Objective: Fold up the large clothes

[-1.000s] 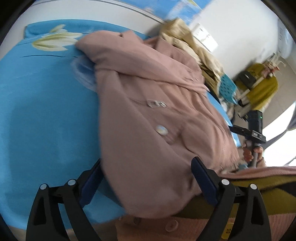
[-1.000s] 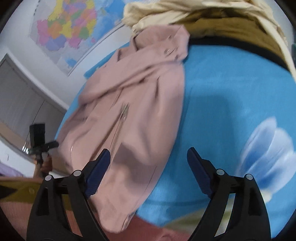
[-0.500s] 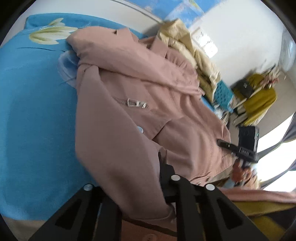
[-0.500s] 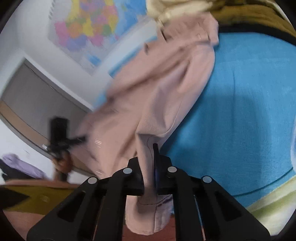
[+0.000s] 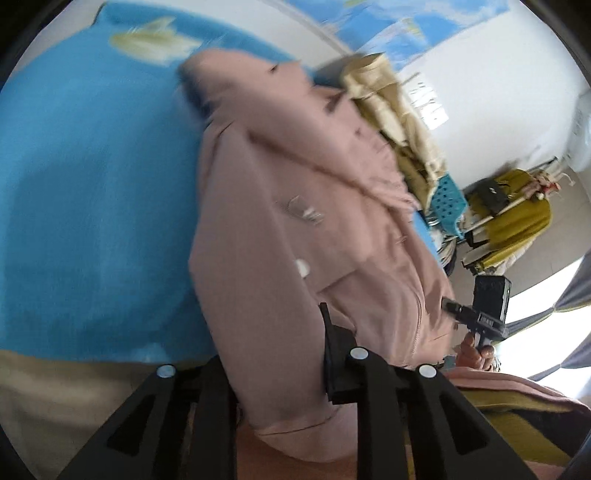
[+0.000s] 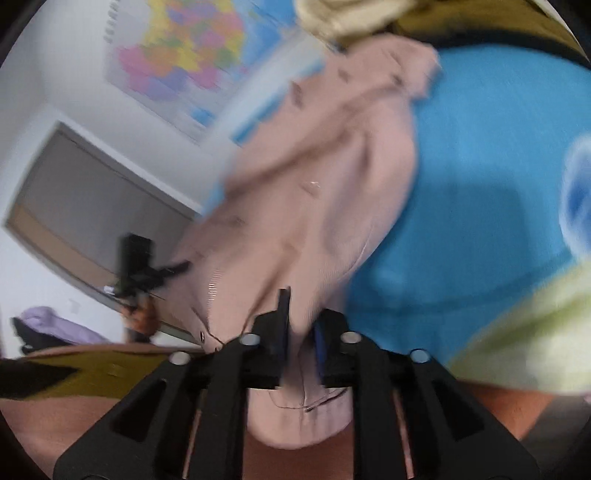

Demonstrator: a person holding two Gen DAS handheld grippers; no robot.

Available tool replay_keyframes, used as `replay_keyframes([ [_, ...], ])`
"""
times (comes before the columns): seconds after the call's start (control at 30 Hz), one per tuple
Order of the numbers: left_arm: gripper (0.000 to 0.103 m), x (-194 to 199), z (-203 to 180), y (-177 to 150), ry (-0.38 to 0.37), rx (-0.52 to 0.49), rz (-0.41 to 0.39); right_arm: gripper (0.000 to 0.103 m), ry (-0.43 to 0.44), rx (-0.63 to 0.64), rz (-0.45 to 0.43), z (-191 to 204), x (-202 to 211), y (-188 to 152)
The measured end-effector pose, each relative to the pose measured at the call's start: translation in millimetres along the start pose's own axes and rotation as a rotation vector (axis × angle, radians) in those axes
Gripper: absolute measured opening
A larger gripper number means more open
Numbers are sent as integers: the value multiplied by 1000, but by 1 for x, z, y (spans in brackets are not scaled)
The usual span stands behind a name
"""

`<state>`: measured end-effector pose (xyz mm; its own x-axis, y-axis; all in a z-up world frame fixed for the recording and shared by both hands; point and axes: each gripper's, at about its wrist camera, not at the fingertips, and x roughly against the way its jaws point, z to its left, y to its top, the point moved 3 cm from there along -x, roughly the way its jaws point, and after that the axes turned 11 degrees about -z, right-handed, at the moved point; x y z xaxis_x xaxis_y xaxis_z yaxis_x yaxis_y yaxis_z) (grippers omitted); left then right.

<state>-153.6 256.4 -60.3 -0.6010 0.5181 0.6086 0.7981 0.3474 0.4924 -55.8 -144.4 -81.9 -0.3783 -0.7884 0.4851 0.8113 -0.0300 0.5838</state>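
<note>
A dusty pink jacket (image 5: 295, 221) with a zip and buttons lies across a blue bedspread (image 5: 92, 203). My left gripper (image 5: 280, 354) is shut on the jacket's near hem, cloth bunched between its fingers. In the right wrist view the same jacket (image 6: 325, 206) stretches away over the blue bedspread (image 6: 498, 166). My right gripper (image 6: 301, 332) is shut on the other corner of the near hem. Each gripper shows small in the other's view, the right one (image 5: 480, 314) and the left one (image 6: 140, 269). Both views are motion blurred.
A pile of cream and olive clothes (image 5: 391, 110) lies at the far end of the bed, also in the right wrist view (image 6: 369, 18). A blue basket (image 5: 447, 199) and a yellow chair (image 5: 517, 218) stand beyond. A wall map (image 6: 177, 62) hangs behind.
Both grippers went from open over the hem to shut on it. The jacket's near edge is now lifted and pulled toward me, and both views have tilted.
</note>
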Motion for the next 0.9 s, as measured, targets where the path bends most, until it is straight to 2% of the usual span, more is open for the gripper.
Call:
replay_keyframes([
  [0.03, 26, -3, 6, -2, 14, 10, 9, 45, -6, -16, 9, -5, -1, -5],
  [0.07, 27, -3, 10, -3, 8, 20, 9, 48, -8, -39, 16, -9, -1, -7],
  [0.1, 35, -2, 11, -4, -18, 27, -1, 53, 23, -59, 19, -10, 0, -9],
  [0.17, 46, -2, 7, -4, -58, 19, 5, 64, 15, -31, 31, -7, 0, -12],
  [0.2, 58, -2, 3, -5, -70, 11, 7, 67, 2, -10, 48, -4, -2, -15],
  [0.23, 68, -4, -1, -6, -82, -6, 9, 66, 6, 1, 62, -2, -9, -18],
  [0.27, 70, -7, -9, -6, -83, -38, 15, 61, 9, 5, 68, 0, -11, -20],
  [0.3, 69, -10, -12, -8, -70, -57, 18, 37, 22, 18, 83, 4, -16, -23],
  [0.33, 43, -12, -18, -6, -56, -68, 27, 9, 40, 32, 86, 9, -19, -23],
  [0.37, 25, -15, -20, -4, -47, -61, 37, 5, 67, 38, 71, 14, -18, -22],
  [0.4, 12, -15, -21, 1, -43, -51, 41, 5, 118, 33, 46, 21, -12, -17],
  [0.5, 12, -5, -25, 30, -63, -8, -13, 4, 160, 64, -98, 38, 16, 19],
  [0.57, 12, -3, -26, 58, -86, 51, -37, 4, 158, 44, -168, 37, 23, 43],
  [0.63, 13, -5, -26, 78, -63, 59, -51, 4, 133, 24, -233, 27, 26, 71],
  [0.7, 14, -10, -26, 93, -16, 44, -61, 4, 109, -22, -241, 11, 18, 88],
  [0.77, 14, -19, -25, 98, 1, 48, -34, 4, 81, -49, -224, 1, 7, 94],
  [0.9, 20, -19, -20, 85, -3, 11, 8, 4, 91, -50, -185, -4, 2, 82],
])
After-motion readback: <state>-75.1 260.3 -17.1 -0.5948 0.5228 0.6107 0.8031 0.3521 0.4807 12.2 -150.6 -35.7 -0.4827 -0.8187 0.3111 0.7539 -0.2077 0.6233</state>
